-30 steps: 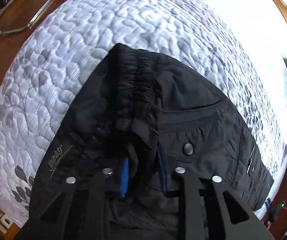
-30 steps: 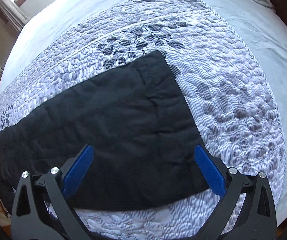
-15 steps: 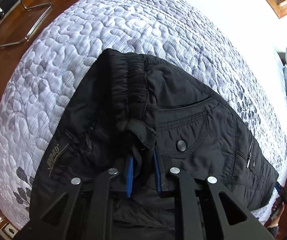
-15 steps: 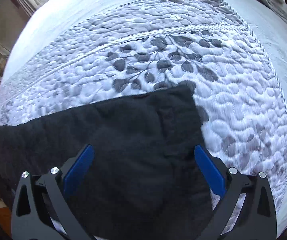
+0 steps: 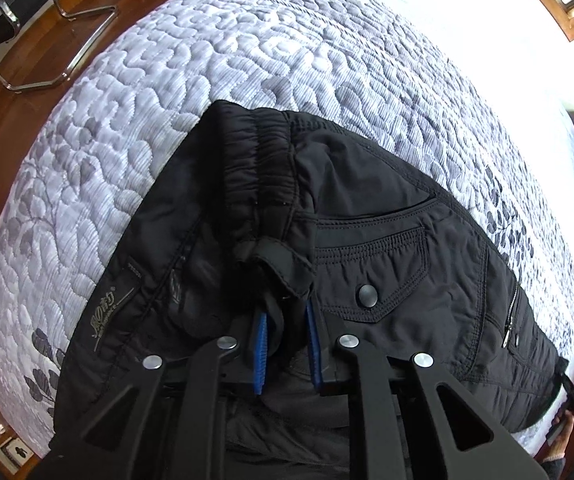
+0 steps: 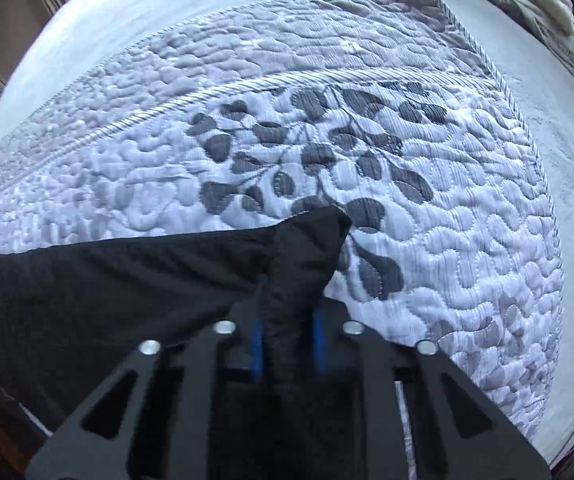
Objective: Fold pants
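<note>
Black pants [image 5: 387, 240] are lying on the bed's quilt [image 5: 247, 60], waistband being pinched by the left hand-held gripper [image 5: 287, 344]; a leg end is being pinched by the right hand-held gripper [image 6: 287, 340], jaws just closed.

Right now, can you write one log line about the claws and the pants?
left claw: shut on pants waistband | right claw: just closed, shut on pants leg end | pants: on quilt
</note>
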